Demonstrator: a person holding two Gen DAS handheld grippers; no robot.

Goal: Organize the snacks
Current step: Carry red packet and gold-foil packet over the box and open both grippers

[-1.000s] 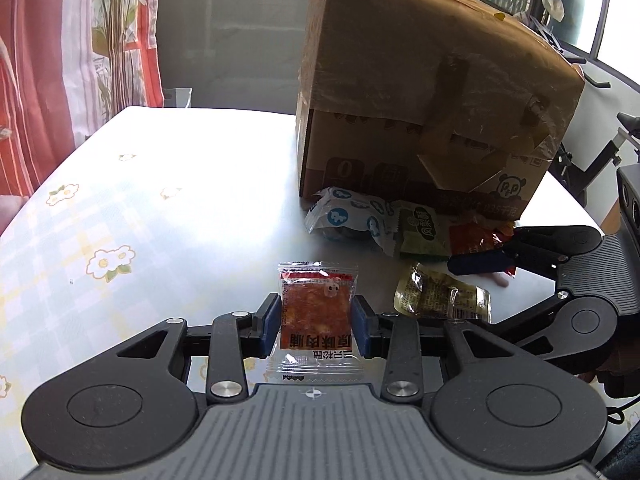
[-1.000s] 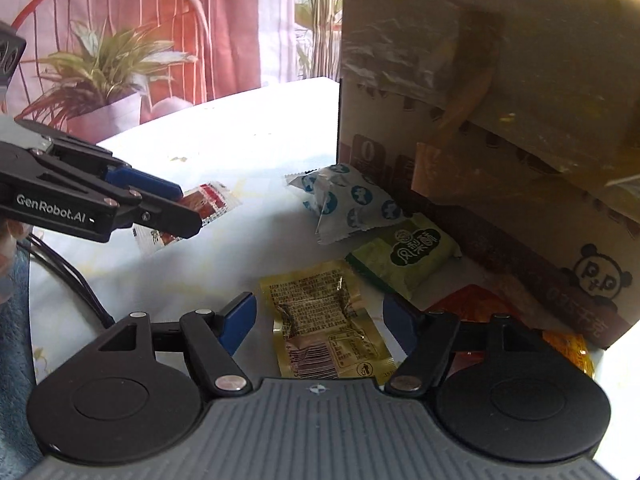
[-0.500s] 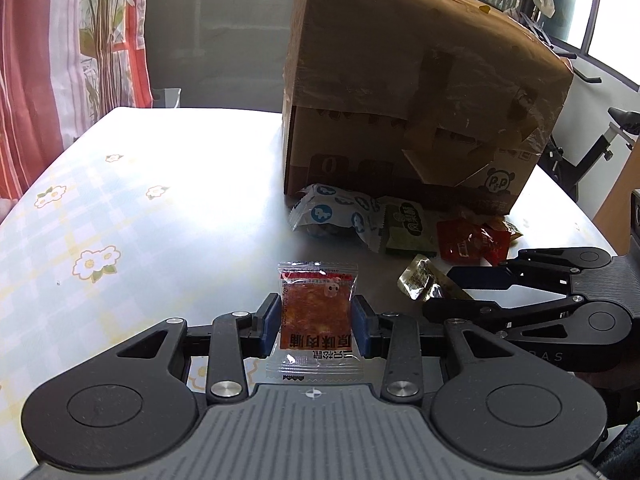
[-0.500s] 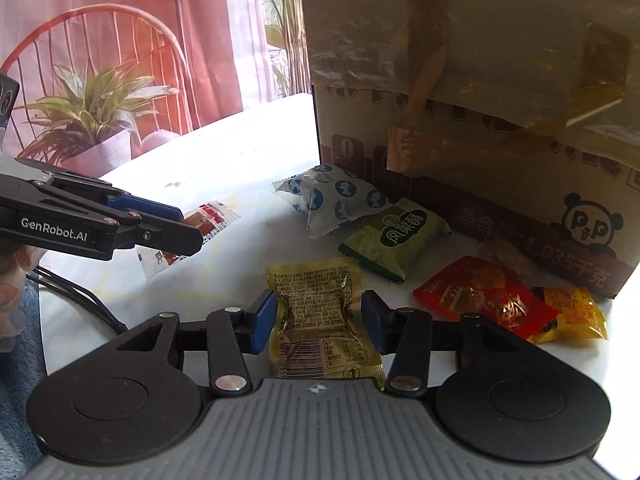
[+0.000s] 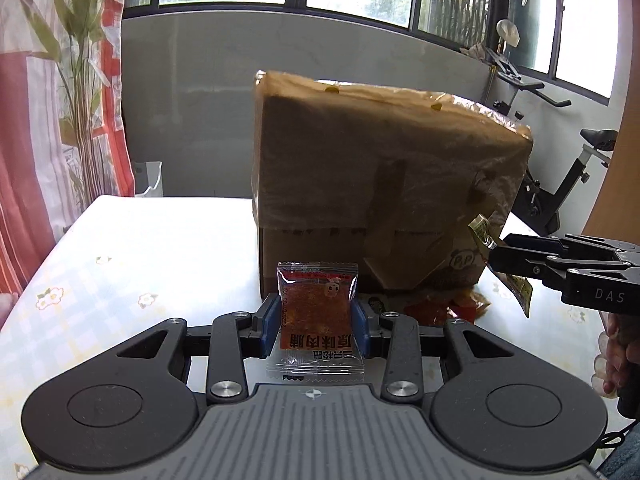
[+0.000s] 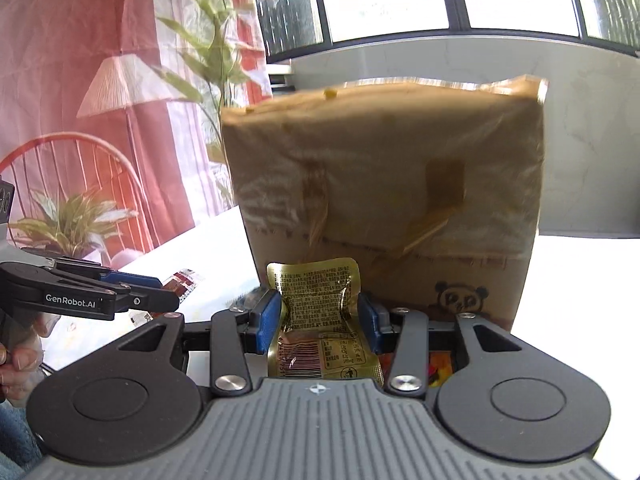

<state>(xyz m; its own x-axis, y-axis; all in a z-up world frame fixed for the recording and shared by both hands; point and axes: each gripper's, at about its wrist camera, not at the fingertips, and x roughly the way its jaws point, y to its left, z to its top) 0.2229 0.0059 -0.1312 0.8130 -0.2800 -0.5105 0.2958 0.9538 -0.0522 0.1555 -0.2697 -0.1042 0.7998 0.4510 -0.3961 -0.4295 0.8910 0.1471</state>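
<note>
Left gripper jaws hold the red packet, right gripper jaws the gold packet; keep both grips firm and carry each above the box ahead before releasing.

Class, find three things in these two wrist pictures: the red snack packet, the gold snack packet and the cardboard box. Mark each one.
red snack packet [image 5: 316, 312], left wrist view, on its red middle.
gold snack packet [image 6: 318, 304], right wrist view, on its printed back.
cardboard box [image 5: 360, 168], left wrist view, on its taped front face.
</note>
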